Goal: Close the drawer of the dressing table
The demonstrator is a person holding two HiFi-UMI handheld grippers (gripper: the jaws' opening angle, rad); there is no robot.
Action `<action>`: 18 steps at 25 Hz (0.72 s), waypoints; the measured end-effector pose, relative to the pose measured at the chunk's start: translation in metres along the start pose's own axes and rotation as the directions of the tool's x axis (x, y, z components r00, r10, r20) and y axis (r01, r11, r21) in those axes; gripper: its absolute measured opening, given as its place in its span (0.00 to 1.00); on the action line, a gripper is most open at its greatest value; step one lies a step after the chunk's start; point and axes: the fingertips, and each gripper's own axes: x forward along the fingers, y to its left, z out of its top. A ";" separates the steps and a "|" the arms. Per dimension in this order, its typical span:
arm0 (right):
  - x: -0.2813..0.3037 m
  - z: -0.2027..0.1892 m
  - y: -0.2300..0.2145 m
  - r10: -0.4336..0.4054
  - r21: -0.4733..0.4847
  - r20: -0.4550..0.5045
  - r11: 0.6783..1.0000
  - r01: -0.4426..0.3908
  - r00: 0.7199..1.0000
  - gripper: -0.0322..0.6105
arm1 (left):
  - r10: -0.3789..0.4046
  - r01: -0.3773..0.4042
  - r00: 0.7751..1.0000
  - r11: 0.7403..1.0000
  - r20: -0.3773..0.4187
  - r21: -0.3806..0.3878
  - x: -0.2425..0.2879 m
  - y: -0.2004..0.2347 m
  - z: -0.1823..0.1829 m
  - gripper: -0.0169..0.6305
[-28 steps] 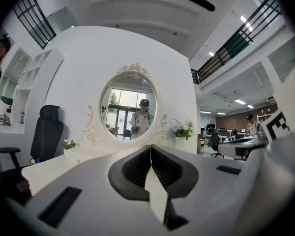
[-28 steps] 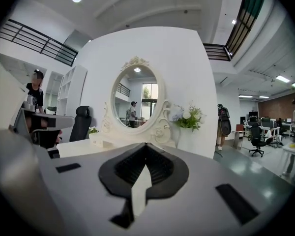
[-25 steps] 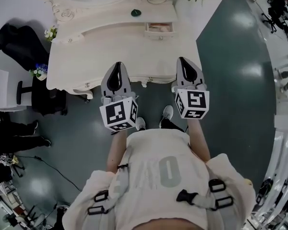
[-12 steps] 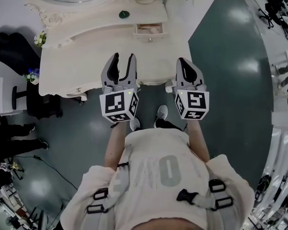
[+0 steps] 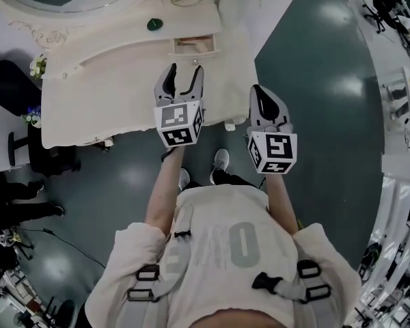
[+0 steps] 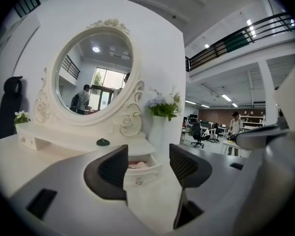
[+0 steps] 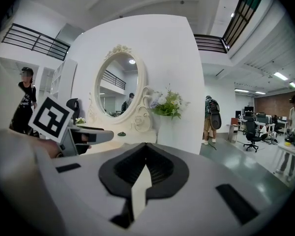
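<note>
At the right end of the raised rear shelf of the dressing table, the drawer is found pulled out, its front standing proud of the shelf face. Inside the drawer a pale pink item is seen; what it is cannot be determined. A small knob is fitted at the middle of the drawer front.

The left gripper is held over the table top, pointed at the drawer and just short of its front; no contact is visible. Its jaws are opening and stand wide apart. Nothing is gripped: in the left gripper view, the drawer is only framed in the gap of the left gripper, beyond the pads.

The right gripper is held beside the table's right front corner, partly over the dark floor. Its jaws are pressed together with nothing between them, as confirmed in the right gripper view.

On the shelf top, left of the drawer, a small dark green object is placed. An oval mirror is mounted behind it. A white vase holding flowers is positioned at the right of the mirror, behind the drawer.
</note>
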 end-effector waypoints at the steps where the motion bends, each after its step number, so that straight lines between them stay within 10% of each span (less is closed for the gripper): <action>1: 0.002 -0.002 -0.005 -0.001 0.001 -0.005 1.000 0.001 1.000 0.06 | -0.003 0.002 1.000 1.000 -0.019 -0.003 0.011 -0.002 -0.008 0.41; 18: 0.026 -0.041 -0.051 -0.006 0.026 -0.094 1.000 0.008 0.996 0.06 | 0.123 -0.152 0.946 0.985 -0.300 -0.077 0.094 0.021 -0.126 0.36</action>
